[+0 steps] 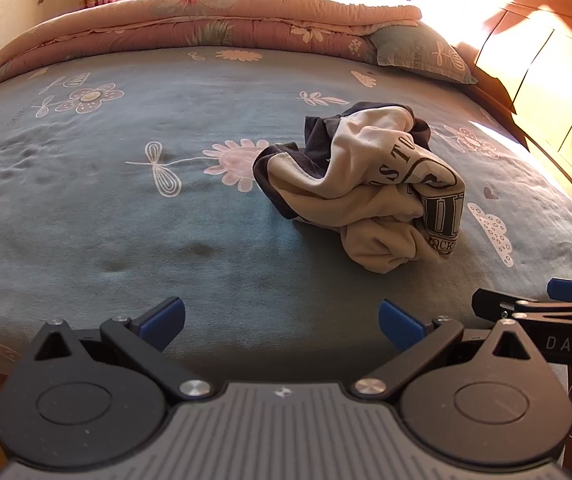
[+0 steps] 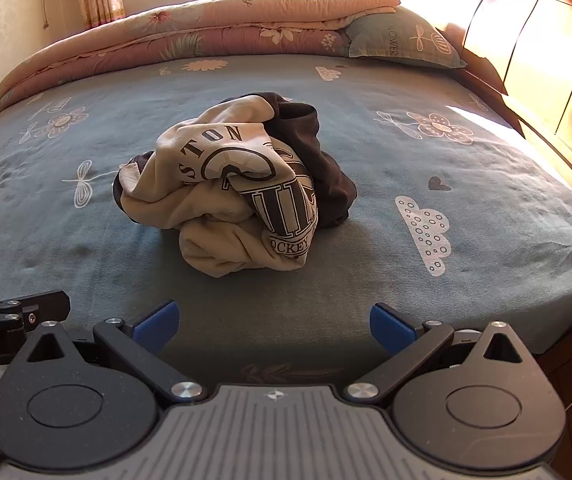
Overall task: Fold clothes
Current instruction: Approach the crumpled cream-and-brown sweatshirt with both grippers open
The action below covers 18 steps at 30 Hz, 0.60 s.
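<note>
Step status: pre-grasp, nothing folded yet. Cream shirt (image 2: 225, 192) with dark sleeves and a printed crest sits in a crumpled ball on the blue bedsheet (image 2: 406, 160), untouched.

Your left tongs (image 1: 281, 320) have the jaws at full spread, blue pads empty, nothing between them. Same for your right tongs (image 2: 273, 322): wide open, holding nothing. Both hover over the near edge of the bed, side by side, each visible at the edge of the other's view.

Position relative to tongs: the shirt is ahead of the right tongs, nearly dead centre, well apart from the pads. From the left tongs it is ahead and off to the right, also well apart.

My read on the next move: you need to un-ball it before any fold. Reach both tongs forward, pick two separate edges, ideally hem or shoulder points, then lift and spread flat on the sheet. Hard to tell where hem or collar lies in that bundle; the dark sleeve (image 2: 318, 160) on the far right side is the clearest handle.

Risk: pinching several layers at once and dragging the whole lump. Folded quilt (image 2: 205, 28) and pillow (image 2: 406, 40) at the far end are out of the way.
</note>
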{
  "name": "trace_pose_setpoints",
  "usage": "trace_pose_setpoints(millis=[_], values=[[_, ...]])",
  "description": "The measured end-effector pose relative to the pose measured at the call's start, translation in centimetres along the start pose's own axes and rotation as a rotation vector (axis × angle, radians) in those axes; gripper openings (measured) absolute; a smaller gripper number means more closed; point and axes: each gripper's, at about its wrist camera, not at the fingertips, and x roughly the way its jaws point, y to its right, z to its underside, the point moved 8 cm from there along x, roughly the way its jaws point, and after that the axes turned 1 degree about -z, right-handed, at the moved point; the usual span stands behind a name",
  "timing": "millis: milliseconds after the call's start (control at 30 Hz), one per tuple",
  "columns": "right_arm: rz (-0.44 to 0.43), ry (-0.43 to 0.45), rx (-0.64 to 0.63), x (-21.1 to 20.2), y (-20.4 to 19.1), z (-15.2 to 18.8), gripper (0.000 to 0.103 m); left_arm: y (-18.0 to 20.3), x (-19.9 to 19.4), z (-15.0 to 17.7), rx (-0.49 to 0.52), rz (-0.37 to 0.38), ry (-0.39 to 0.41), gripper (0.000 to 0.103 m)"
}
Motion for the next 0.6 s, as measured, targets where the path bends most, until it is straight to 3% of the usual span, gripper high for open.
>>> trace_pose_setpoints(millis=[167,600], values=[[0.002,0.002,-0.005,-0.09,-0.06,0.12,0.103,0.02,0.04,-0.18,-0.015,0.031,-0.006,0.102],[0.0,-0.004,-0.009,0.0,-0.11,0.13,0.103,0.43,-0.11,0.01,-0.002,0.012,0.003,0.102]])
